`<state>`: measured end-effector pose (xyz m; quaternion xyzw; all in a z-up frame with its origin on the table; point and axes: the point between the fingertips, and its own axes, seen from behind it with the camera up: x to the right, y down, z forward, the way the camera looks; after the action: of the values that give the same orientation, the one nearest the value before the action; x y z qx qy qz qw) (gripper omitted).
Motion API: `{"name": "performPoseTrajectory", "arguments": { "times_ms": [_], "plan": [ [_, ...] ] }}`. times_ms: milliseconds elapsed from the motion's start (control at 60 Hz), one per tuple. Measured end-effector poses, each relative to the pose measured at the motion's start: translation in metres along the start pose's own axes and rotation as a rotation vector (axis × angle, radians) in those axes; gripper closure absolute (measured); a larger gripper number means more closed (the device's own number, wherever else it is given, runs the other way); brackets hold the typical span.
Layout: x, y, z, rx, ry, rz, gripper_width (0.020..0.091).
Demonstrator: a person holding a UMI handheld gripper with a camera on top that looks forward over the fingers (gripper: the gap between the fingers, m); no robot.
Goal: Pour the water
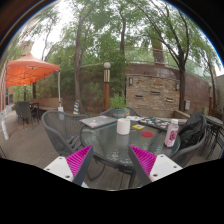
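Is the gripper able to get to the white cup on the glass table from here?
Probably yes. The white cup stands on the glass table beyond the open gripper, and nothing lies between its fingers and the cup. The pink bottle stands off to the side, out of the way.

The single camera rides on the gripper point(112, 160), looking forward along its fingers point(79, 158) and slightly down at the nearby counter point(110, 140), trees point(110, 40) beyond.

The gripper point(112, 160) has two pale fingers point(66, 168), each bearing a ridged magenta pad point(79, 159) on its inner face.
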<state>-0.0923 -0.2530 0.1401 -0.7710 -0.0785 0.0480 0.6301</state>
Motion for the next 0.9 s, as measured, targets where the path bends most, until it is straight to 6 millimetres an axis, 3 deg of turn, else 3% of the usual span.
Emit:
{"name": "performPoseTrajectory", "arguments": {
  "times_ms": [83, 267, 467, 617, 750, 900],
  "plan": [
    [0.008, 0.005, -0.005, -0.019, 0.010, 0.013, 0.0284],
    [0.021, 0.001, 0.009, -0.018, 0.057, 0.018, 0.0284],
    [0.071, 0.007, 0.026, -0.019, 0.119, 0.040, 0.0280],
    [0.160, 0.020, 0.062, -0.017, 0.222, 0.053, 0.0281],
    [0.250, 0.024, 0.114, 0.012, 0.335, 0.050, 0.0280],
    [0.317, 0.031, 0.171, 0.014, 0.393, 0.050, 0.0280]
  ]
}}
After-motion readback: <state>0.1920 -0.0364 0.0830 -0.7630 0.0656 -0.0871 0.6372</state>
